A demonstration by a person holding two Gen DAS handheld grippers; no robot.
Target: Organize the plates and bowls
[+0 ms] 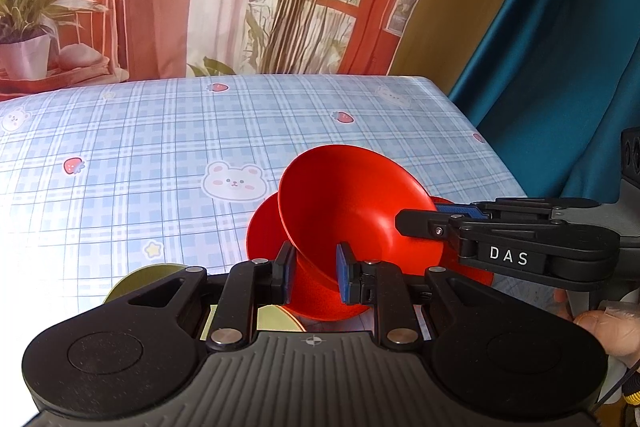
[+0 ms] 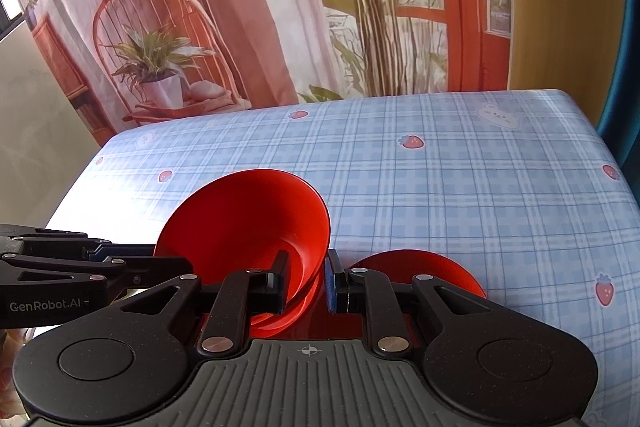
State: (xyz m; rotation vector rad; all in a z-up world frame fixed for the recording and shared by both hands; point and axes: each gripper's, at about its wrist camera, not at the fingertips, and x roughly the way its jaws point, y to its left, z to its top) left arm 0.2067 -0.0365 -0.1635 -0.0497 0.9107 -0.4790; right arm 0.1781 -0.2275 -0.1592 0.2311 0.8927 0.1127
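Observation:
A red bowl (image 1: 352, 203) is tilted above the table, held from both sides. My left gripper (image 1: 314, 277) has its blue pads on either side of the bowl's near rim. My right gripper (image 1: 424, 223) comes in from the right and pinches the bowl's right rim. In the right wrist view the same bowl (image 2: 244, 223) sits between the right gripper's fingers (image 2: 307, 281), with the left gripper (image 2: 120, 259) at its left rim. A second red dish (image 1: 262, 231) lies under the bowl; it also shows in the right wrist view (image 2: 420, 269). A yellow-green plate (image 1: 276, 319) lies under the left gripper.
The table has a blue checked cloth with bears and strawberries (image 1: 160, 155), its right edge near a teal curtain (image 1: 560, 67). A printed backdrop with plants and a chair hangs behind (image 2: 200, 27). The person's fingers (image 1: 608, 327) show at the right.

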